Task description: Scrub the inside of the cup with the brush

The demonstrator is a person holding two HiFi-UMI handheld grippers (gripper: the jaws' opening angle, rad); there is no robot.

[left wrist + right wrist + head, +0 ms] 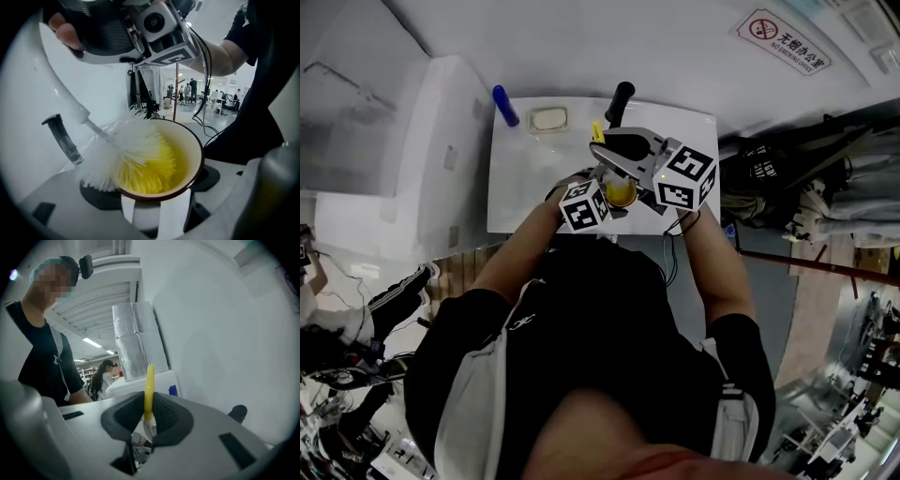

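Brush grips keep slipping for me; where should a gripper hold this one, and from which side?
Take the thin yellow handle at its far end, from the side opposite the cup; the bristle head is soft and sits partly inside it.

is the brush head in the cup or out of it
Partly in: the brush has its tip down inside the cup, while its rear white bristles spill out over the rim.

The person wears a black short-sleeved T-shirt [609,319] with pale grey straps [480,394], while the light grey plastic left gripper [615,198] and right gripper [607,150] bear black ribbed jaw pads [165,416], white cubes of black square markers [584,206] and thin black cables [207,70].
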